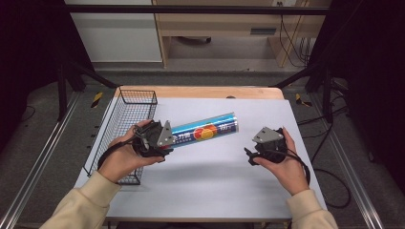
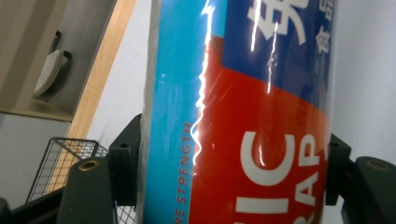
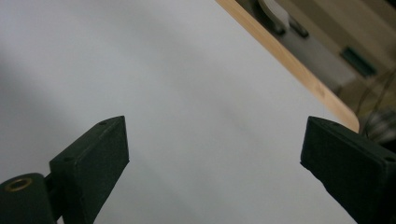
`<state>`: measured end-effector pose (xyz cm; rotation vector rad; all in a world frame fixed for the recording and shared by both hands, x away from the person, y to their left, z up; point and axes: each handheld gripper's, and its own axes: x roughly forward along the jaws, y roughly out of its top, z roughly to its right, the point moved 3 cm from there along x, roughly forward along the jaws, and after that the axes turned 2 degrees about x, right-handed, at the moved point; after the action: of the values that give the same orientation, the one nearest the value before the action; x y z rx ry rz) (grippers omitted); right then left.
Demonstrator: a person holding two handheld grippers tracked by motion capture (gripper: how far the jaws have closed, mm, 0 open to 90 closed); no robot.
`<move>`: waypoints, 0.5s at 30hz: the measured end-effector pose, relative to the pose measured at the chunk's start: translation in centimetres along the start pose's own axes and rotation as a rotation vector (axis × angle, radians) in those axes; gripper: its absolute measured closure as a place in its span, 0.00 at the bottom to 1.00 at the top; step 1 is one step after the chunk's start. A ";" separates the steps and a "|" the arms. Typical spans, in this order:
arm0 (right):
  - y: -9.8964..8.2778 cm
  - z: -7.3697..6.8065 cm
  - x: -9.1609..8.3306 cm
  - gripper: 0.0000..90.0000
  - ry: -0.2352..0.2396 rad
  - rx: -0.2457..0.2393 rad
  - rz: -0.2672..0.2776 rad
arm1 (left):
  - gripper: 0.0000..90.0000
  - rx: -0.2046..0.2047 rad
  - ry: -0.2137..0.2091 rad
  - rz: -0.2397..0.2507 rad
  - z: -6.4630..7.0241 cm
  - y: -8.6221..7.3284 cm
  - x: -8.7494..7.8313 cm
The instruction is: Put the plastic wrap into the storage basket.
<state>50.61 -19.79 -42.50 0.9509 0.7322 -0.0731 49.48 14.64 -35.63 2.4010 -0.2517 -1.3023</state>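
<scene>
The pick-up looks done: the left gripper is clamped on one end of the tube, its jaws pressing both sides of it in the left gripper view. What seems left is to carry it to the basket and let go; the basket looks bare inside as far as the high view shows.

The tube juts away from the basket, just beside its near corner, its far end tilted up over the table. The right gripper sits well away from the basket on the far side of the tube, jaws spread with nothing but bare table between them.

The tube is a long, glossy cylinder, light blue with a dark blue band, a red patch and white lettering, wrapped in shiny film that catches the light.
</scene>
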 end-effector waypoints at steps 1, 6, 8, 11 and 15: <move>-0.1 -0.1 0.5 0.10 -0.014 0.039 -0.006 | 0.34 -0.011 0.006 0.005 -0.1 -0.2 -0.3; -0.4 -0.5 2.4 0.12 -0.081 0.233 -0.009 | 0.34 -0.041 0.023 0.009 -0.8 -1.0 -1.3; -0.4 -0.6 2.7 0.13 -0.097 0.253 0.004 | 0.34 -0.043 0.030 0.007 -0.9 -1.1 -1.5; -0.7 -1.3 3.6 0.12 -0.122 0.308 0.028 | 0.34 -0.058 0.041 0.004 -1.5 -1.7 -2.1; -1.0 -2.0 3.9 0.11 -0.122 0.329 0.035 | 0.34 -0.073 0.051 0.000 -1.8 -2.3 -2.5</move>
<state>52.15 -17.91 -46.22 1.2607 0.6003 -0.2239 49.51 18.00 -33.82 2.3689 -0.1866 -1.2268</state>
